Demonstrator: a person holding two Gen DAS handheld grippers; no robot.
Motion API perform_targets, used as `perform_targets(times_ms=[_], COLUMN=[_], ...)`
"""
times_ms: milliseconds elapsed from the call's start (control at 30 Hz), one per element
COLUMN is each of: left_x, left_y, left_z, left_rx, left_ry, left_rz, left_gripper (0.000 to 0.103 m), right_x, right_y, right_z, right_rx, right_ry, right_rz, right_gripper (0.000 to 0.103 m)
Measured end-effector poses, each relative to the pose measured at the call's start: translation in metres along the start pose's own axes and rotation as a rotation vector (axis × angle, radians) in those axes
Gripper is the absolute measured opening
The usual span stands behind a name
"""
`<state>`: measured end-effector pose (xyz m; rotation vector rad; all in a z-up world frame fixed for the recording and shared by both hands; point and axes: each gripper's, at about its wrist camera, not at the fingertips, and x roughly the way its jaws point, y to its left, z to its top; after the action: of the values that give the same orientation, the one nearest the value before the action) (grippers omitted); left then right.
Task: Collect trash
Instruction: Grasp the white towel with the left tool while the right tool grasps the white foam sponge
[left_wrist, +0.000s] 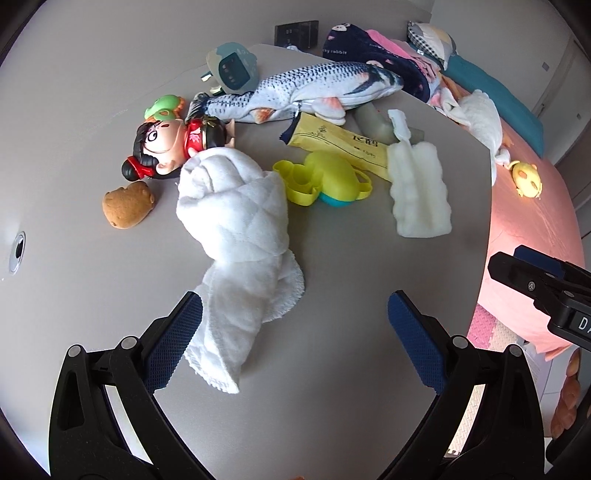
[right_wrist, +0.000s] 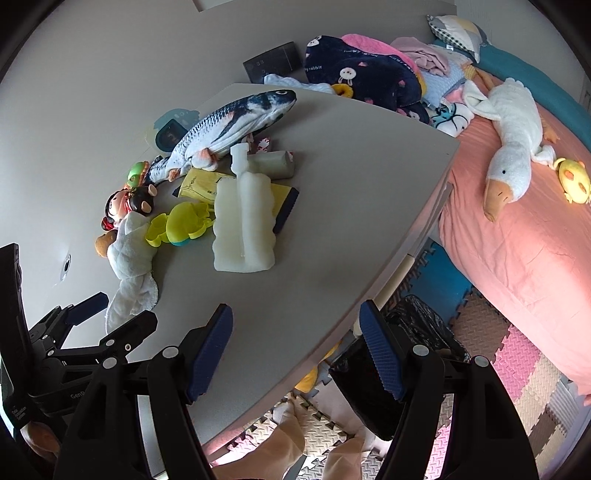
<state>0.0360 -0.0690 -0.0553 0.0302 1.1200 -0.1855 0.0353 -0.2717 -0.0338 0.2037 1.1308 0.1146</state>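
A crumpled white cloth (left_wrist: 236, 243) lies on the grey table (left_wrist: 332, 350); its near end sits just inside my open left gripper (left_wrist: 291, 343), by the left finger. The cloth also shows in the right wrist view (right_wrist: 129, 266). A white foam block (left_wrist: 419, 192) (right_wrist: 243, 225) and a yellow packet (left_wrist: 340, 142) (right_wrist: 201, 182) lie further back. My right gripper (right_wrist: 295, 354) is open and empty over the table's near right edge. A black-lined trash bin (right_wrist: 410, 339) stands on the floor below it.
Toys crowd the table's far left: a plush fish (left_wrist: 317, 86), a doll (left_wrist: 166, 147), a yellow-green plastic toy (left_wrist: 325, 179), a brown cookie-shaped toy (left_wrist: 127, 203). A pink bed (right_wrist: 517, 221) with a plush goose (right_wrist: 511, 129) lies right. Foam mats (right_wrist: 517, 369) cover the floor.
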Motion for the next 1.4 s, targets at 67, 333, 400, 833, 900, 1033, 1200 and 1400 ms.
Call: perform_targets(times_ms=[67,333,400,833,900,1033,1200,1400], left_x=[0.004,0.022,0.026,0.038,0.040,0.043,0.041,0.037], left_y=[0.007,0.022,0.024,0.026,0.024,0.024,0.027,0.029], left_z=[0.004,0.020,0.023,0.028,0.029,0.034,0.031,0.023], left_rx=[-0.009,-0.020,-0.022,-0.001,0.030,0.011,0.013,0.026], left_ry=[0.004,0.030,0.035,0.033,0.047,0.070,0.052,0.015], left_rz=[0.007,0.030,0.034,0.014,0.038,0.062,0.064,0.057], left_gripper=[0.097,0.097,0.097,0.097,0.097,0.097,0.097,0.097], right_x=[0.006,0.028,0.033,0.061,0.065,0.071,0.071,0.070], right_y=[0.005,0.022,0.026,0.047,0.049,0.050,0.053,0.052], right_z=[0.005,0.022,0.027,0.054,0.055,0.054,0.052,0.050], right_rx=[-0.003,-0.030,-0.038,-0.090,-0.100,-0.107,-0.132,-0.139], right_ry=[0.007,0.024,0.027,0.032,0.034,0.047,0.048,0.033], right_rz=[0.004,0.009,-0.008,-0.059,-0.070,-0.072,-0.084,-0.085], right_gripper=[0.072,0.072,0.072,0.072,0.070,0.057,0.056,0.045])
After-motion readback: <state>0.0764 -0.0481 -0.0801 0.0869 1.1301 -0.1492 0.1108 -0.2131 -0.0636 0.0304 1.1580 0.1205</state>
